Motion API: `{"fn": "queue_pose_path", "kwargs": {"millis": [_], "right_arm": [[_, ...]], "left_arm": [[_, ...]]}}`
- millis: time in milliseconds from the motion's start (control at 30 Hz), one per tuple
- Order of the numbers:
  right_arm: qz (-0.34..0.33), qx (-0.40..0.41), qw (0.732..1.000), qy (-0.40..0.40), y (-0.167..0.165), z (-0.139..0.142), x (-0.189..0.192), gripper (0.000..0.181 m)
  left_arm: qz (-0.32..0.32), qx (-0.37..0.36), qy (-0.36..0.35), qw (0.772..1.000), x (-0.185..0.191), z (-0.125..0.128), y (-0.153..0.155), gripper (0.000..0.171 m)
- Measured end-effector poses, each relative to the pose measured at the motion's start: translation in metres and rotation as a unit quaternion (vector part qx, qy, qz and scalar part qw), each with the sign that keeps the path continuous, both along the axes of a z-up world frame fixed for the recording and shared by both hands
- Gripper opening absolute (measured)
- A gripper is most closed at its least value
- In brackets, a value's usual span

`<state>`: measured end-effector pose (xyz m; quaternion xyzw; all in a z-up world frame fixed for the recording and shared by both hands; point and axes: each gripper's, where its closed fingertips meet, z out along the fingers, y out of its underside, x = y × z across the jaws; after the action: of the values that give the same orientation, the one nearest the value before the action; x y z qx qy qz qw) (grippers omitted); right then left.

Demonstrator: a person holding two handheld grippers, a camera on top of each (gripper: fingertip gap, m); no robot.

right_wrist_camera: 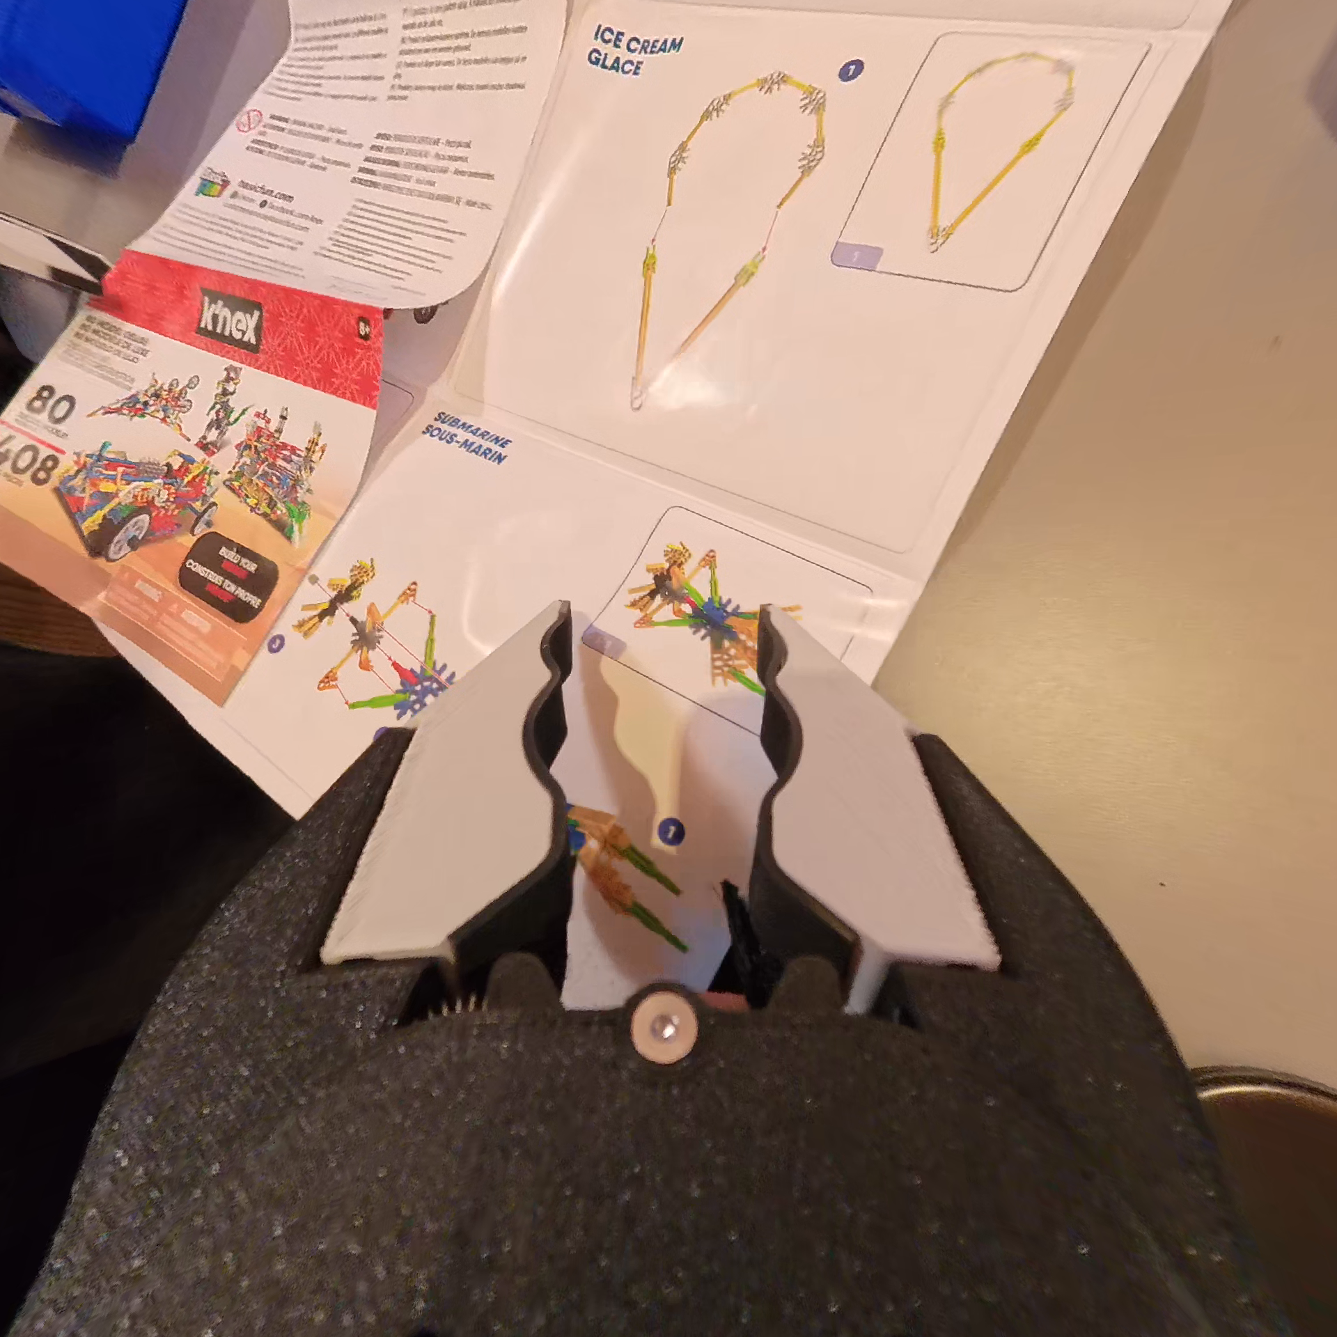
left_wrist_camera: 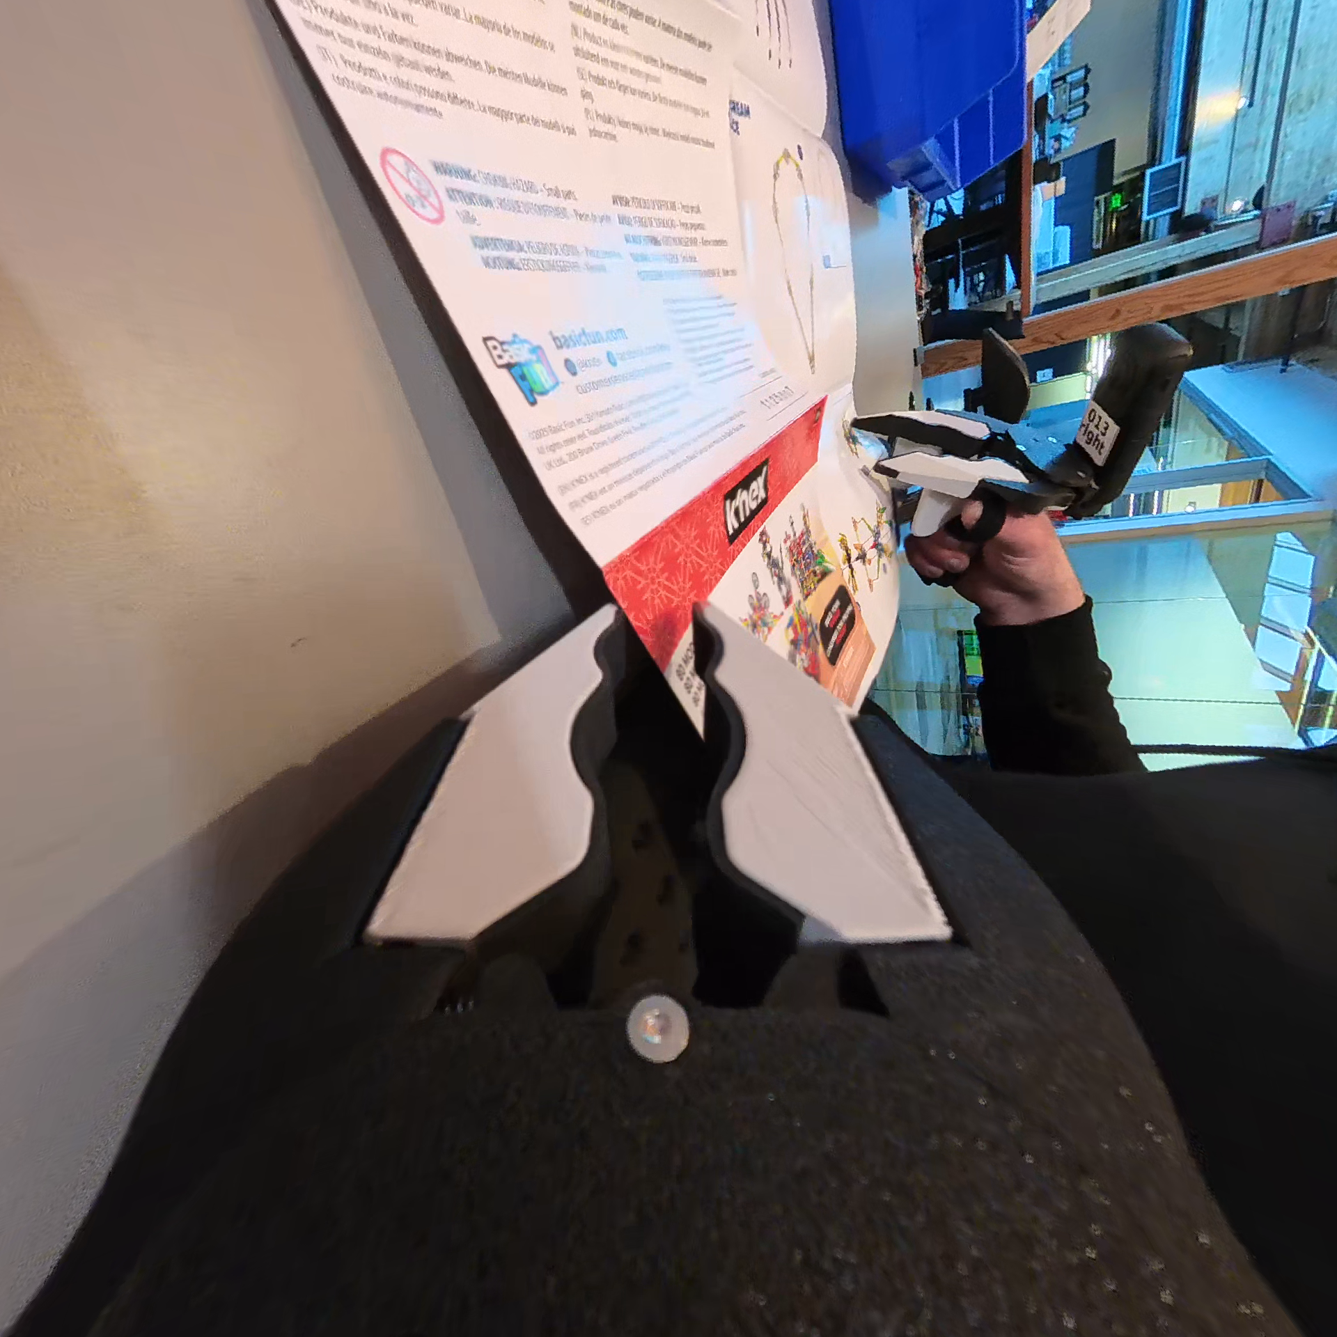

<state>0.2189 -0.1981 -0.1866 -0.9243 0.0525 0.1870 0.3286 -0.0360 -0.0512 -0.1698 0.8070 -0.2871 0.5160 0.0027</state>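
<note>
The blue bin (left_wrist_camera: 930, 87) at the top of the left wrist view is cut off by the frame edge. A round metal rim (right_wrist_camera: 1273, 1107) at the lower right of the right wrist view is also cropped. The booklet's (right_wrist_camera: 723, 362) fine print is too blurred to make out. The left gripper's (left_wrist_camera: 655, 622) fingertips hide the booklet's corner.

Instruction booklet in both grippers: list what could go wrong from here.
1. The left gripper pinches only the cover edge of the instruction booklet, so the sheet could crease or tear if pulled.
2. The right gripper stands open over the lower page; closing there may crumple it.
</note>
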Motion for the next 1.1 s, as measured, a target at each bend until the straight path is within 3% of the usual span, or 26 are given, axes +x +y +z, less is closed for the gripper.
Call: {"fn": "queue_pose_path", "kwargs": {"millis": [100,233,367,500,767,967,1100], "right_arm": [[0.001,0.0,1.0,0.002,0.0,0.001,0.0,0.048],[0.012,-0.004,1.0,0.003,0.0,0.001,-0.005,0.048],[0.025,-0.001,1.0,0.008,0.006,0.005,-0.014,0.048],[0.059,0.003,0.998,0.027,0.019,0.009,-0.042,0.048],[0.17,0.038,0.981,0.079,0.058,0.026,-0.14,0.047],[0.232,0.1,0.95,0.182,0.094,0.07,-0.219,0.046],[0.262,0.133,0.926,0.238,0.111,0.093,-0.254,0.047]], "left_arm": [[0.011,0.005,-0.029,1.0,0.002,0.011,0.002,0.0],[0.0,0.042,-0.056,0.998,0.003,0.033,0.001,0.0],[-0.011,0.08,-0.089,0.993,-0.001,0.07,0.004,0.0],[-0.017,0.125,-0.13,0.983,-0.008,0.124,0.013,0.0],[-0.049,0.231,-0.232,0.944,0.002,0.252,0.022,0.0],[-0.125,0.298,-0.314,0.893,0.045,0.341,-0.01,0.0],[-0.185,0.318,-0.36,0.857,0.087,0.379,-0.049,0.0]]}}
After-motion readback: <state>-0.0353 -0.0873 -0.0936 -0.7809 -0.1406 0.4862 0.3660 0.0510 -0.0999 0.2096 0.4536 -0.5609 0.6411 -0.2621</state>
